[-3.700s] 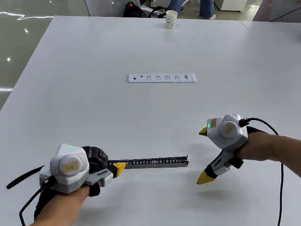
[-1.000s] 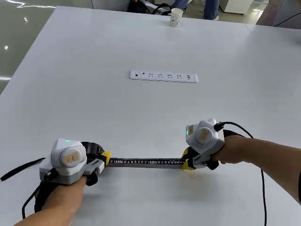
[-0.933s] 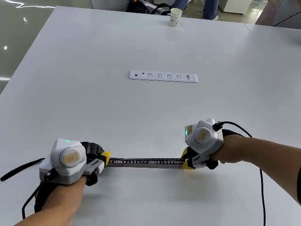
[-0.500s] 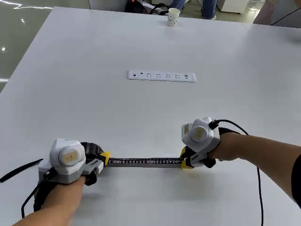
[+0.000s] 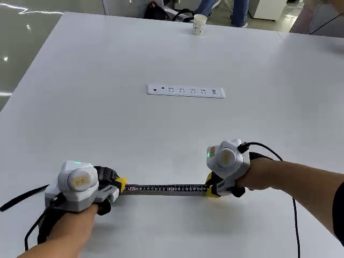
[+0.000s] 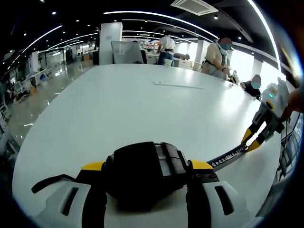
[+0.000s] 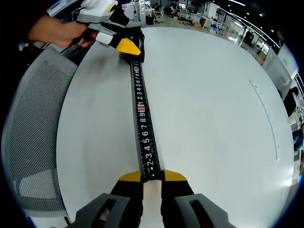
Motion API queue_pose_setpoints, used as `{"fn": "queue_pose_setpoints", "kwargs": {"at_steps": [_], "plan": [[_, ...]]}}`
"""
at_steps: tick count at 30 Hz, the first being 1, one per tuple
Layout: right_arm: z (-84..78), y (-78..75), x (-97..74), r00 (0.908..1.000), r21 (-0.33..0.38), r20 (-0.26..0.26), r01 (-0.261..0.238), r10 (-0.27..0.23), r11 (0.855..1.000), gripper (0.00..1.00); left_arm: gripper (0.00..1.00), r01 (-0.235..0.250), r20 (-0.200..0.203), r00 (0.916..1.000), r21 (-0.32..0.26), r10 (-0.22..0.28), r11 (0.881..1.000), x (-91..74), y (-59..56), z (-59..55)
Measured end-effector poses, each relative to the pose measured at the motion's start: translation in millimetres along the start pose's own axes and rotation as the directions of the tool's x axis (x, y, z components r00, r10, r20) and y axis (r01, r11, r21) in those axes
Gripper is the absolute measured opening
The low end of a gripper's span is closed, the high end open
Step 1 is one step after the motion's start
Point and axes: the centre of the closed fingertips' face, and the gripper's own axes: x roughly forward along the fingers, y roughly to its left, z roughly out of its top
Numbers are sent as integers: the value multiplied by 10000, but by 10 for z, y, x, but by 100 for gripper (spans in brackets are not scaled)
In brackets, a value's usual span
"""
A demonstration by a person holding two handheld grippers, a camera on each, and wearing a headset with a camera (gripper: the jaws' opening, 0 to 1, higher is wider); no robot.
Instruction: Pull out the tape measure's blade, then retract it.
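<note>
Tape measure point(image 6: 142, 164) sits at the left, squeezed between the two jaws of the left hand-held gripper point(image 5: 117, 187). Its body is black and chunky, and it rests on the white desk point(image 5: 161, 134). A black strap point(image 5: 19, 198) lies on the desk to the left of this hand-held gripper. The blade point(image 7: 144, 128) is pulled out of the tape measure. It runs flat along the desk to the right, from one hand-held gripper to the other. It is dark with small numbers on it. The right hand-held gripper point(image 7: 152, 176) pinches the tip of the blade. Its yellow-tipped jaws are closed tight on it, right by the low numbers. Far ahead of both hand-held grippers, a white power strip point(image 5: 186, 91) lies on the desk. A paper cup point(image 5: 199, 23) stands farther off, near the far edge.
</note>
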Motion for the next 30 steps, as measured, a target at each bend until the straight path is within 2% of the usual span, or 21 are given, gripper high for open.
{"fn": "queue_pose_setpoints", "kwargs": {"at_steps": [8, 10, 11, 14, 20, 23, 30], "plan": [[22, 16, 9, 10000, 147, 68, 57, -58, 9999, 10, 63, -25, -39, 10000, 13, 25, 10000, 10, 10, 0], [39, 17, 13, 10000, 250, 20, 25, -26, 9997, 10, 64, -43, -75, 10000, 4, 43, 10000, 17, 19, 0], [47, 20, 17, 10000, 538, -4, 32, -32, 9985, 10, 64, -26, -86, 10000, 11, 26, 10000, 19, 27, 0], [64, 22, 24, 10000, 174, -64, 35, -34, 9998, 10, 64, -2, -104, 9999, 20, 2, 10000, 6, 23, -10], [86, 26, 28, 10000, 224, -72, 15, -13, 9997, 10, 64, -7, -145, 9999, 16, 7, 10000, 14, 30, -5], [118, 16, 37, 10000, 475, -94, -20, 24, 9989, 10, 64, 11, -131, 9999, 18, -11, 10000, 15, 33, -7], [165, 35, 62, 9998, 224, -216, 6, -2, 9997, 10, 64, 61, -178, 9998, 9, -61, 10000, 21, 39, -10]]}}
